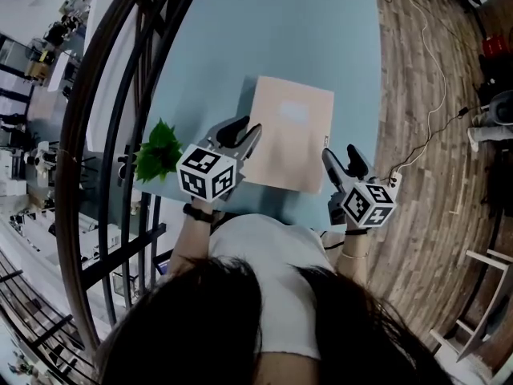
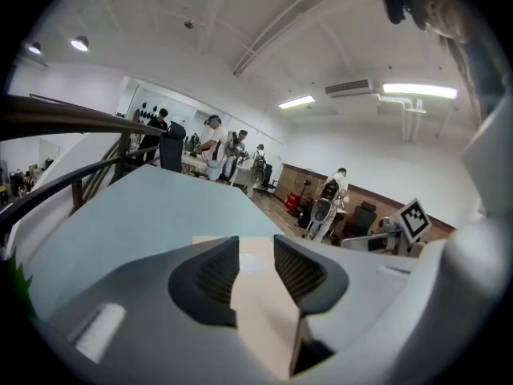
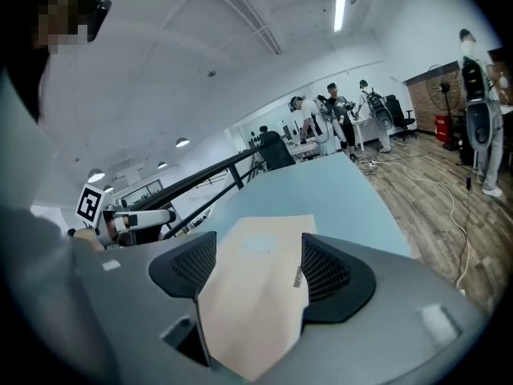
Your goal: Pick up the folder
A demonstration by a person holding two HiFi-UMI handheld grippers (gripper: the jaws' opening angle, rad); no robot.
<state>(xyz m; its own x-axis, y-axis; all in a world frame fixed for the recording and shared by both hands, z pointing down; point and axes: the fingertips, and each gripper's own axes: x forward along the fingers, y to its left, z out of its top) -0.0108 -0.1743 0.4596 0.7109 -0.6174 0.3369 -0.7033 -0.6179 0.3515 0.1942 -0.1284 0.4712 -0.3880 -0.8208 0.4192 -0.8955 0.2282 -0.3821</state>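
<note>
In the head view, the tan folder (image 1: 288, 131) is lying flat near the near edge of the blue table (image 1: 240, 30). The left gripper (image 1: 244, 131) is pointing at the folder's near left corner, and the right gripper (image 1: 341, 157) is sitting just off its near right corner.

In the left gripper view, the jaws are standing apart, with the folder (image 2: 260, 295) showing in the gap.

In the right gripper view, the jaws are gaping wider, pressing on nothing, with the folder (image 3: 248, 295) showing between them.

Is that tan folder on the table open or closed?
Closed: the folder shows one unbroken tan cover on the blue table, nothing spread open.
</note>
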